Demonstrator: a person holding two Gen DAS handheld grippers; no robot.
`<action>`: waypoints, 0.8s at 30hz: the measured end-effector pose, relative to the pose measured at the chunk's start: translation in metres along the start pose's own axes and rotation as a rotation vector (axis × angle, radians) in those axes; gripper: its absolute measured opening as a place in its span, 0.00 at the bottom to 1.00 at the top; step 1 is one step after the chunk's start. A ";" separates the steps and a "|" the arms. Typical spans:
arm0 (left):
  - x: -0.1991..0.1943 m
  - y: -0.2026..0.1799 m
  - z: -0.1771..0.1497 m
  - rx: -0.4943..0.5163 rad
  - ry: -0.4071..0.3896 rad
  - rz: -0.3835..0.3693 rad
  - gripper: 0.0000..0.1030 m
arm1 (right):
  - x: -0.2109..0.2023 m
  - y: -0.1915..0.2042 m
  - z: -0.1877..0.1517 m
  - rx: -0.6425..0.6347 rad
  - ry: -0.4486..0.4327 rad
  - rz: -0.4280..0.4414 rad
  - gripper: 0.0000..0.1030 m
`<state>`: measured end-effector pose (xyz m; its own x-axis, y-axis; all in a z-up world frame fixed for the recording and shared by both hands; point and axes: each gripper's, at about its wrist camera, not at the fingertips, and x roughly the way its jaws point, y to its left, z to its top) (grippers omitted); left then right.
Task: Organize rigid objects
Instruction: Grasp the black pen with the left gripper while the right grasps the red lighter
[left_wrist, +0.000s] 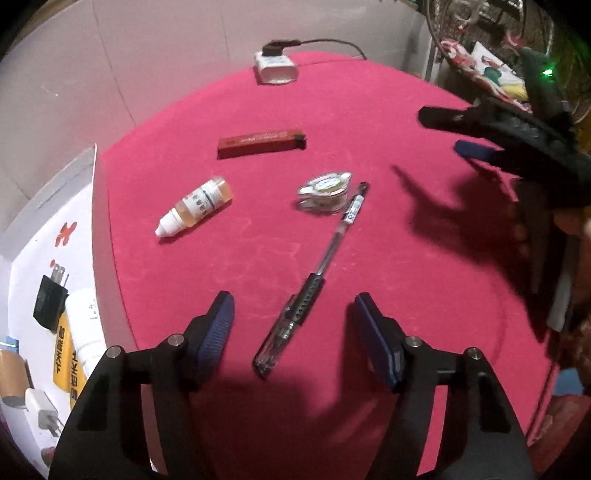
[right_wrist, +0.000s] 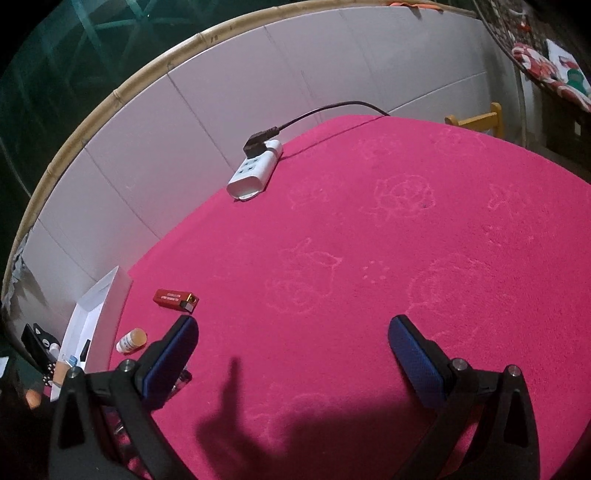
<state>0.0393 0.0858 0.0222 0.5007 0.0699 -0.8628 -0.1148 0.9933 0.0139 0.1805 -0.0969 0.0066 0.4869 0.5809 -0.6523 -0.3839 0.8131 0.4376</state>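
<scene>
Yellow pack in the white box bears Chinese characters, too blurred to read; other labels are illegible.

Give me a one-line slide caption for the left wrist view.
Open left gripper straddles a clear pen on the pink tablecloth; dropper bottle and red lighter lie beyond.

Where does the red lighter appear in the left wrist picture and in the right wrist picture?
Left wrist view: the red lighter lies flat on the pink cloth, above centre, beyond the small dropper bottle.
Right wrist view: the red lighter lies at lower left, just above the tip of the left-hand finger of the right gripper.
Shared landmark: the white power strip at the far edge of the cloth.
</scene>
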 end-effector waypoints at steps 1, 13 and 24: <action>0.000 -0.002 -0.001 0.003 -0.010 -0.008 0.65 | 0.000 -0.001 0.000 0.002 0.000 0.001 1.00; -0.009 -0.015 -0.021 -0.039 -0.095 -0.032 0.14 | 0.018 0.101 0.018 -0.554 0.035 0.076 1.00; -0.016 -0.015 -0.037 -0.103 -0.170 -0.026 0.14 | 0.113 0.150 0.002 -0.849 0.278 0.077 0.52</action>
<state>0.0017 0.0666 0.0172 0.6417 0.0674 -0.7640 -0.1825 0.9809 -0.0667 0.1797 0.0912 -0.0001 0.2704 0.5131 -0.8146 -0.9123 0.4068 -0.0465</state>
